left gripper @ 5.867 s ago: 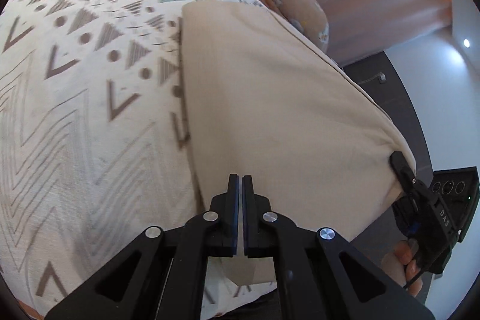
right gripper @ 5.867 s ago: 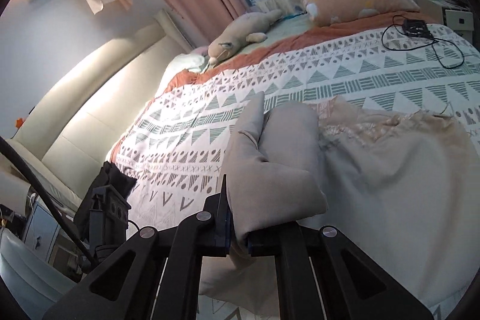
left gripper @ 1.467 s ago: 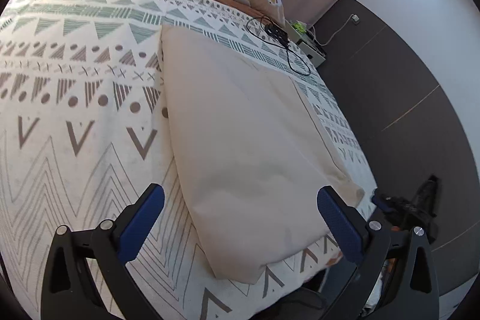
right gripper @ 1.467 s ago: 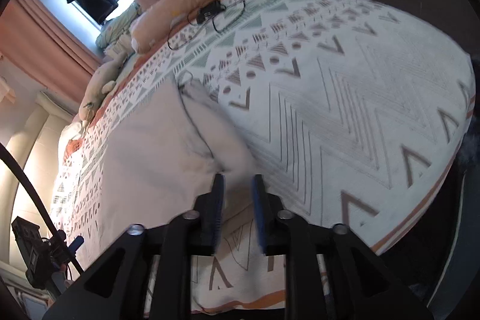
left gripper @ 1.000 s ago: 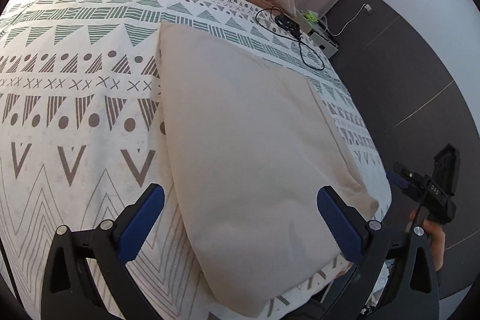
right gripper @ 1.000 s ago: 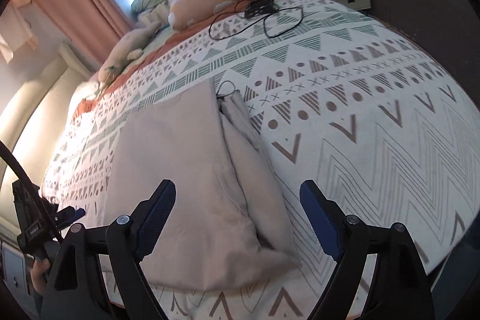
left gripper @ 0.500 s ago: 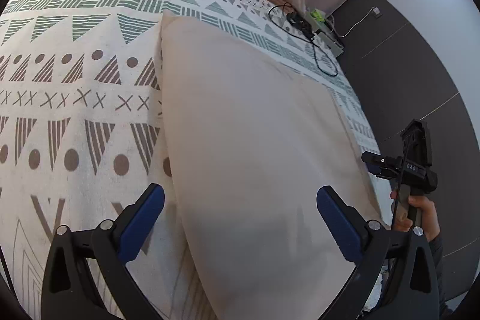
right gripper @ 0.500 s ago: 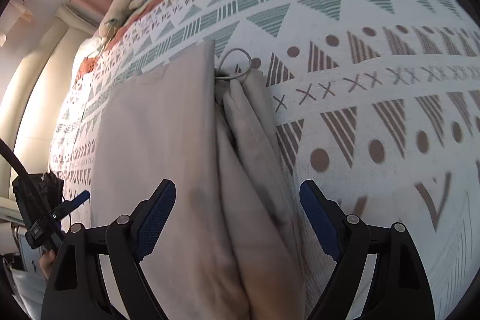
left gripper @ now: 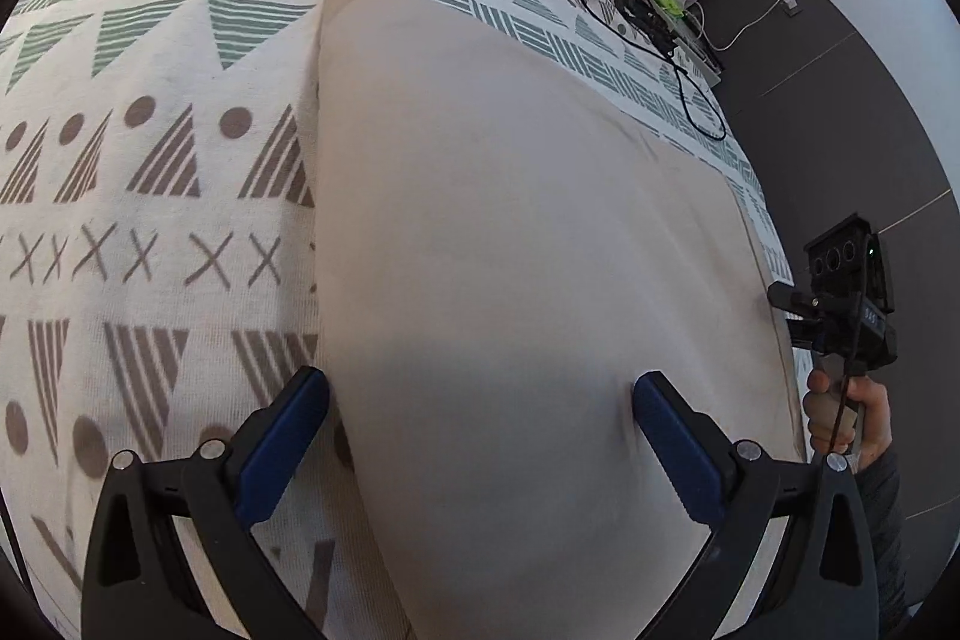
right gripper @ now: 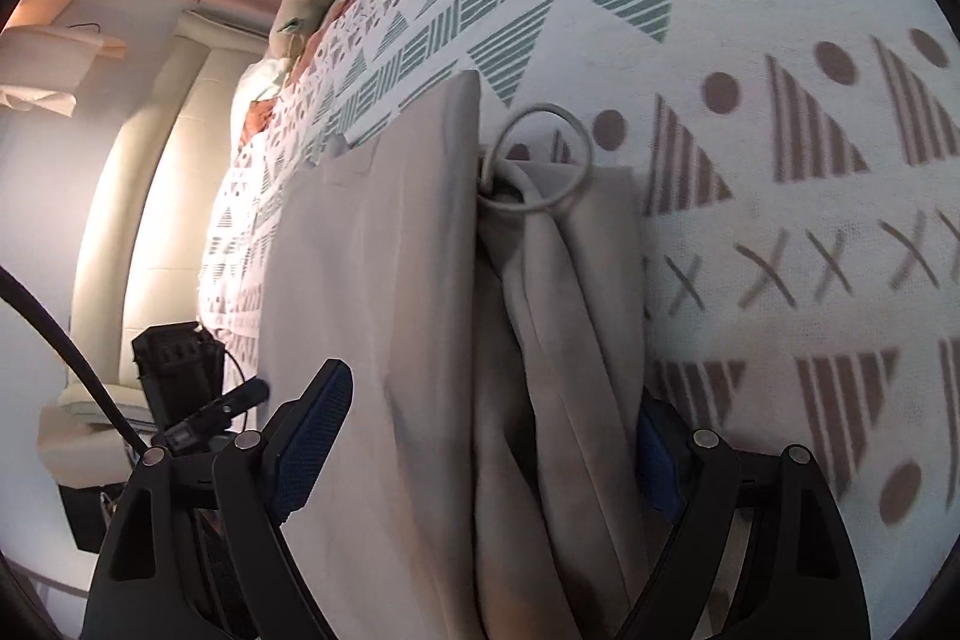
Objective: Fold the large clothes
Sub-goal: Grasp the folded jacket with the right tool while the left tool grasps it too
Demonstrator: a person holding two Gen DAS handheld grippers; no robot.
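The beige garment [left gripper: 510, 250], folded lengthwise, lies on the patterned bed [left gripper: 150, 160]. Left gripper [left gripper: 480, 400] and right gripper [right gripper: 492, 400] hover over it, jaws spread, pinching nothing. It looks soft and limp; best gripped at the near corners. Its near end is cut off.

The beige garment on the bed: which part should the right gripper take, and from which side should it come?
Probably the stacked folded edge of the beige garment, below the drawstring loop. The layers bunch there into a ridge on the patterned bedcover, so open fingers can straddle it from the near end and catch all layers.
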